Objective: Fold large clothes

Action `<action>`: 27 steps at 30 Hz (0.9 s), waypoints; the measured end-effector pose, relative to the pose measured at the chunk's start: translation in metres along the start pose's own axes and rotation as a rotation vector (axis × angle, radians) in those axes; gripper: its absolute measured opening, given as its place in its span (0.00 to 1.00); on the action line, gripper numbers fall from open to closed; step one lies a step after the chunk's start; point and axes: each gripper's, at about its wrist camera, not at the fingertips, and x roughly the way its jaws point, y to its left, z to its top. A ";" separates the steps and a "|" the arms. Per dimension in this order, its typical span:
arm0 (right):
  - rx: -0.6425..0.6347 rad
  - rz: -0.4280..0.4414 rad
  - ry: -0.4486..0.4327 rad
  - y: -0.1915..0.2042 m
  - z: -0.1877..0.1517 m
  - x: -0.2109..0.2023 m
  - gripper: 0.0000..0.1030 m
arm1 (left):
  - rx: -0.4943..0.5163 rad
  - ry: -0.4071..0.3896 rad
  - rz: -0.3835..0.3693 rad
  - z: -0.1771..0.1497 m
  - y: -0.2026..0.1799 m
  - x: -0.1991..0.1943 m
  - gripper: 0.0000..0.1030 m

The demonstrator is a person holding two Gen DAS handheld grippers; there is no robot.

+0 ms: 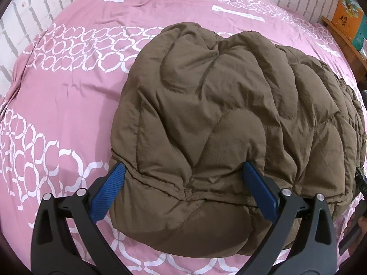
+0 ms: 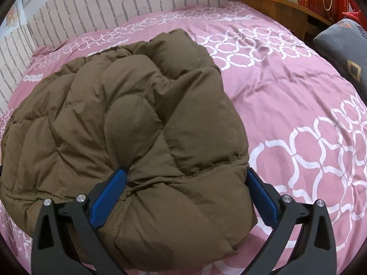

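Jacket [image 1: 229, 114], brown quilted, lies bundled on pink patterned bed [image 1: 68, 103]. Left gripper [image 1: 183, 176]: fingers [image 1: 110, 190] spread wide, near hem edge bulging between them, fabric touching both pads, not pinched. Right gripper [image 2: 185, 181]: fingers [image 2: 107, 197] likewise spread, the jacket's [image 2: 137, 126] near corner filling the gap; left pad presses into a fold.

A bed covered with a pink sheet [image 1: 75, 105] [image 2: 286, 96] printed with bands of white interlocking rings carries a brown quilted puffer jacket [image 1: 229, 114] [image 2: 123, 123], bunched in a thick folded mound on its middle. A grey cushion [image 2: 344, 52] rests at the bed's far right edge.
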 end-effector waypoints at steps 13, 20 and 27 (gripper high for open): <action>0.100 0.125 0.088 -0.017 -0.009 0.015 0.99 | -0.007 0.007 -0.007 -0.001 0.001 0.005 0.97; -0.016 0.148 0.100 0.008 -0.009 0.014 0.99 | -0.019 0.017 -0.013 -0.001 0.001 0.010 0.97; -0.031 0.192 0.128 0.008 0.001 0.036 0.99 | -0.020 0.020 -0.018 0.000 0.001 0.011 0.97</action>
